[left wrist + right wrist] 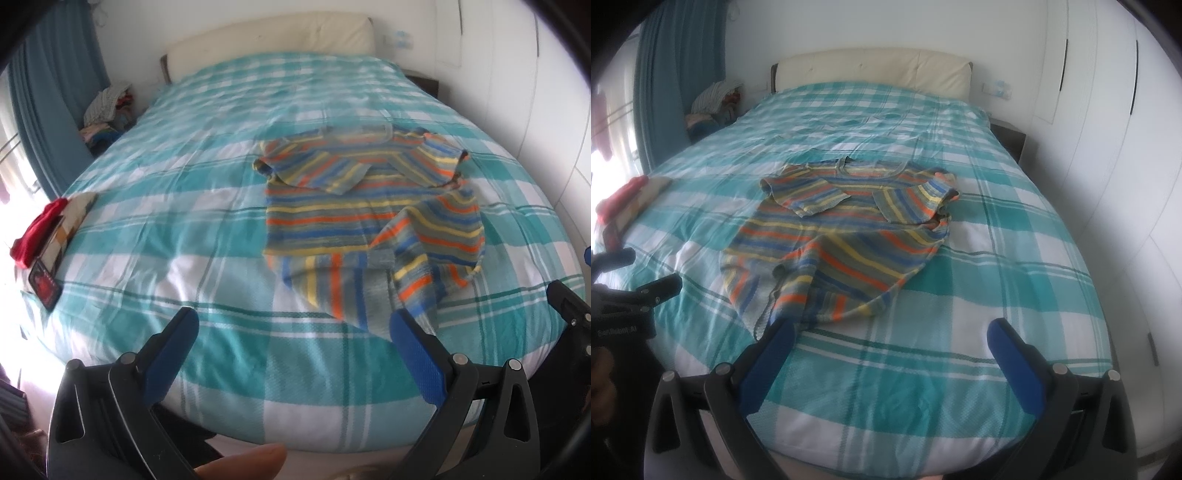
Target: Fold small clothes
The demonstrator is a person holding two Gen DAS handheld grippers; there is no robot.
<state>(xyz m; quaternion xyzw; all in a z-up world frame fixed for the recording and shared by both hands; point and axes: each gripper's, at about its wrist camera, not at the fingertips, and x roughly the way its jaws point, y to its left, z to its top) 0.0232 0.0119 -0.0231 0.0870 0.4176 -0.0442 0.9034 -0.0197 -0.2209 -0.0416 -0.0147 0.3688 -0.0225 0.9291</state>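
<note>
Lying near the middle of the checked bed [1015, 258], the striped shirt [842, 236] is showing both sleeves folded in, its hem bunched at 6 o'clock. The left gripper [295, 332] and right gripper [890, 339] are hovering released, holding nothing. Probably the hem needs flattening first; each gripper should be pinching one bottom corner.

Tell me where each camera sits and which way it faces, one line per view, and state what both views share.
Left wrist: on the left tool, open, at the bed's foot facing the headboard; a fingertip shows below, the right tool's tip at the right edge.
Right wrist: on the right tool, open, same direction; the left tool shows at the left edge.
Shared: the striped shirt, sleeves folded in, the checked bedcover, the red cloth.
</note>
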